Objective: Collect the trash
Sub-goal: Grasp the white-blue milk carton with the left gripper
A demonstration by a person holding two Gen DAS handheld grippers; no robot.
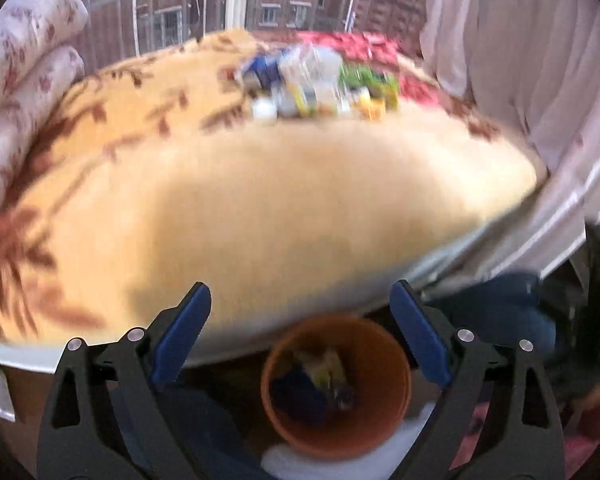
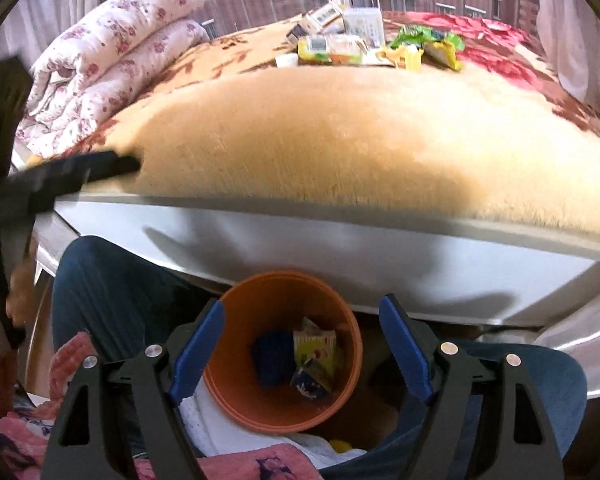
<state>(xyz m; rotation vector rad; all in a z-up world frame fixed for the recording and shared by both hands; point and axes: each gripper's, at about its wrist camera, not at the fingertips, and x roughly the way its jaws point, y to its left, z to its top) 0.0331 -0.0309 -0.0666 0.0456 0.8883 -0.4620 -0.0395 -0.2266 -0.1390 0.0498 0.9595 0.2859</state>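
Both the left gripper (image 1: 300, 300) and right gripper (image 2: 300, 316) are held agape and empty above the orange bin (image 2: 342, 312); remaining trash (image 2: 364, 46) is piled on the bed (image 2: 340, 140).

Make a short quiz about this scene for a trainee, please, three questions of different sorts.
1. True or false: the left gripper holds a wrapper.
2. Where does most of the uncollected trash lie? A. at the far side of the bed B. on the floor C. on the folded quilt
3. Fill in: the orange bin already holds some ____.

Key: 1 false, both it and the right gripper are open and empty; 2 A; 3 trash.
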